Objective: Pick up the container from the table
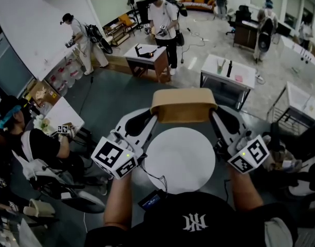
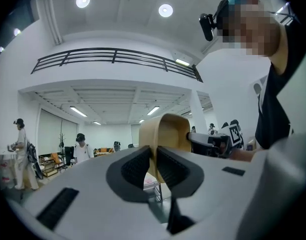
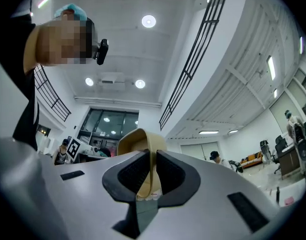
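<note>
aloft, tan, smooth, round-cornered container (image 1: 183, 106), thin end walls tight in jaws of left hand-held gripper (image 2: 153, 156) and right hand-held gripper (image 3: 153, 165)

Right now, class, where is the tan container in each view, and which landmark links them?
Head view: container upper centre, above the round table.
Left gripper view: container centre, pinched in jaws.
Right gripper view: container centre, pinched in jaws.
Landmark: left gripper's marker cube, head and right gripper views.

One container (image 1: 183, 107), one round table (image 1: 180, 161), two grippers: left gripper (image 1: 153, 119), right gripper (image 1: 213, 117).
</note>
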### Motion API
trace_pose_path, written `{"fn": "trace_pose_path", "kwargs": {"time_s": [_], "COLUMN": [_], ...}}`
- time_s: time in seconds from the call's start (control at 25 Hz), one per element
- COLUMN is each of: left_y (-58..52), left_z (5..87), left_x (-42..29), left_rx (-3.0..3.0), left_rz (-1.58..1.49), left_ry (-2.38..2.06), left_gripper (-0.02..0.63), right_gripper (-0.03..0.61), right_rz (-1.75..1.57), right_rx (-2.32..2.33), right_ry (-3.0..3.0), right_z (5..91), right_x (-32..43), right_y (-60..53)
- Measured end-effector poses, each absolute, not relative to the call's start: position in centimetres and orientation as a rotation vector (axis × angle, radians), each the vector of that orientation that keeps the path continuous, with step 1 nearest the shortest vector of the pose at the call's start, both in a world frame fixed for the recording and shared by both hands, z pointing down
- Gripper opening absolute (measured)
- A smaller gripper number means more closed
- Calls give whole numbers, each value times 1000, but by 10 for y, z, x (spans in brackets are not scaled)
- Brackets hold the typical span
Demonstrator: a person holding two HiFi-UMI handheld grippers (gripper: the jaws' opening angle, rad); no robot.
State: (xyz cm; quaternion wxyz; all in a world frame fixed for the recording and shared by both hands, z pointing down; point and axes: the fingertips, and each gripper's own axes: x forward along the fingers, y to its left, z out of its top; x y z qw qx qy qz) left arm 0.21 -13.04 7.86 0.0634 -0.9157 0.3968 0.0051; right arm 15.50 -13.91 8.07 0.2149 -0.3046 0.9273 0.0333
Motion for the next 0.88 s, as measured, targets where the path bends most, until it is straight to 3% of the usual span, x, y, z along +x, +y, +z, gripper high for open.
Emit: {"fn": "trace_pose_path", "kwargs": {"time_s": [0.88], "left_y": [-104], "left_z": [69], "left_x": [-7], "left_rx": [-2734], "left_rz": [13], "left_ry": [1204], "left_gripper": [48], "right_gripper": [61], "right_rz": [20], "right_rx": [-748], "right_ry": [2573], "right_z": [76], "right_x": [148], "right_y": [-121]}}
